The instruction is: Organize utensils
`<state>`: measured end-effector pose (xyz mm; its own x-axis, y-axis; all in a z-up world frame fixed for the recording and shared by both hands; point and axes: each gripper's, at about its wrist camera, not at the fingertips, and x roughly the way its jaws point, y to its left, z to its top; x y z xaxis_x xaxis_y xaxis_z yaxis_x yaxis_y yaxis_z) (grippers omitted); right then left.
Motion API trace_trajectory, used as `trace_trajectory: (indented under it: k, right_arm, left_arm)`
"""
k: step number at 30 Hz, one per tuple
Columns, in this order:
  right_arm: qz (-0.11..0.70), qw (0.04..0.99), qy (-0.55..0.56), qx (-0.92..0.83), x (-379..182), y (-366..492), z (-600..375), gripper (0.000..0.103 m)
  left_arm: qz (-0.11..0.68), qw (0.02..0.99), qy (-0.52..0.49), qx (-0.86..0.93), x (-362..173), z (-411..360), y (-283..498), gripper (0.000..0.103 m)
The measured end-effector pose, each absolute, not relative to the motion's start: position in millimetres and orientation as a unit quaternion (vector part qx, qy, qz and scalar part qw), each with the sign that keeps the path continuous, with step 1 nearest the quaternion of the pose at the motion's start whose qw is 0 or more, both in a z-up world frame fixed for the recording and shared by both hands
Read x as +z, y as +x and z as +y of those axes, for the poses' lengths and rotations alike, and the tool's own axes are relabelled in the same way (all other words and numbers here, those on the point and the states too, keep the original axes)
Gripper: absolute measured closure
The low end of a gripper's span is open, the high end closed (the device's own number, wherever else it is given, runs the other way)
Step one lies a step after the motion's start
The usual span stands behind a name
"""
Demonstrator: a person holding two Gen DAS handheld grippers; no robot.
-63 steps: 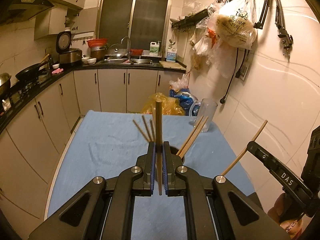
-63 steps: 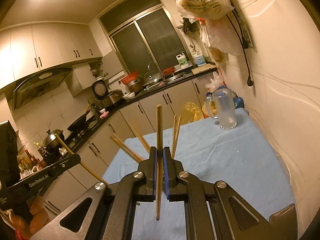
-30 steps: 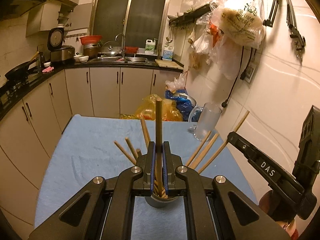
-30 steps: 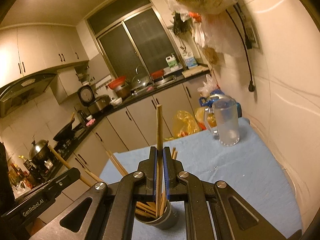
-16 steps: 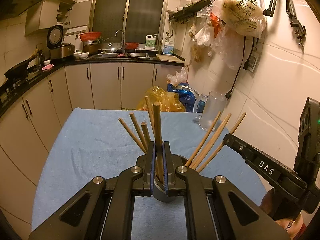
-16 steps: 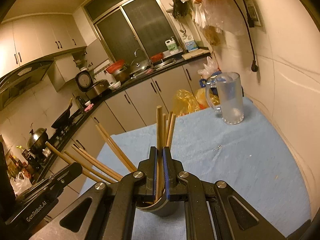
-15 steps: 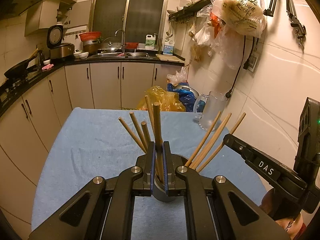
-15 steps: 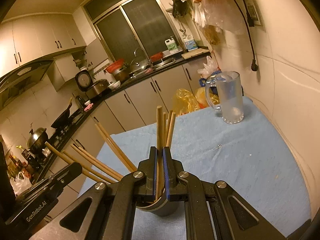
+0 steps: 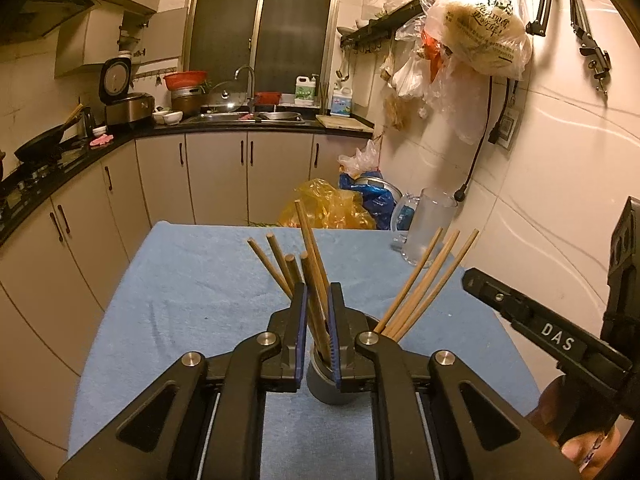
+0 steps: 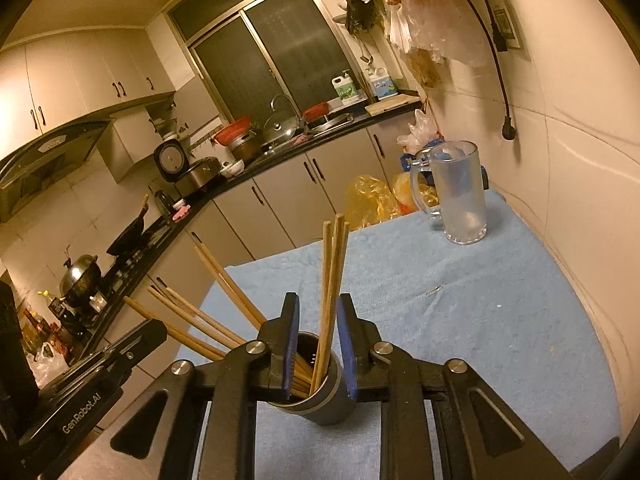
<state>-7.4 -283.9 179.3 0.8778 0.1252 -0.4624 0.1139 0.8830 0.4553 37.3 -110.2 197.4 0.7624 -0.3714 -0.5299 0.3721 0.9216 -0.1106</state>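
I have both tongs poised over the cup (image 9: 329,380), which stands upright on the blue-covered bench (image 9: 192,288) and serves here as the reference landmark.

Left tongs (image 9: 318,320): jaws have just been opening and now stand slightly apart. One chopstick (image 9: 310,256) runs up between them with its lower end inside the cup. I see a gap on the left pad side; the stick leans toward the right pad, so I judge it released, not clamped.

Right tongs (image 10: 318,344): jaws have just been opening and stand wider than the left pair. A chopstick (image 10: 329,280) rises between them from the cup, clear of both pads. Nothing is gripped.

Location of the work: all visible chopsticks sit in the cup, fanned left, centre and right of its rim. I see none lying loose on the bench beside it. A glass mug (image 10: 460,196) stands well beyond the cup, near the wall.

Handling notes, as my judgement:
- The chopsticks are light, stiff and thin, apparently wood. Expect them to pivot or slide in smooth pads if taken near an end.
- Take hold at about mid-length, pads square to the shaft.
- The cup looks small and top-loaded by the leaning sticks. A sideways knock on any stick could tip it, so withdraw both tongs straight up and back.
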Motion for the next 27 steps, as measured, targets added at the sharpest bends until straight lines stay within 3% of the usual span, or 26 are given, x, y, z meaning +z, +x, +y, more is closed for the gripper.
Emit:
trace_trajectory:
  k: [10,14,16,20,23,27]
  right_arm:
    - [0.234,0.944,0.231,-0.016,182,-58,-287,0.073]
    - [0.235,0.945,0.225,-0.024,173,-82,-283,0.060]
    - [0.240,0.946,0.217,-0.028,168,-92,-278,0.058]
    - [0.252,0.948,0.193,-0.032,156,-115,-263,0.052]
    - [0.259,0.947,0.186,-0.039,145,-132,-251,0.044]
    - [0.276,0.942,0.186,-0.051,125,-153,-237,0.041]
  left_arm:
    - [0.258,0.951,0.004,-0.170,197,-92,-10,0.062]
    - [0.273,0.952,0.008,-0.142,177,-77,-31,0.053]
    - [0.282,0.951,0.008,-0.129,166,-67,-40,0.043]
    - [0.295,0.950,0.018,-0.098,145,-51,-58,0.039]
    - [0.304,0.949,0.020,-0.080,133,-40,-75,0.030]
    - [0.305,0.950,0.044,-0.054,121,-36,-98,0.021]
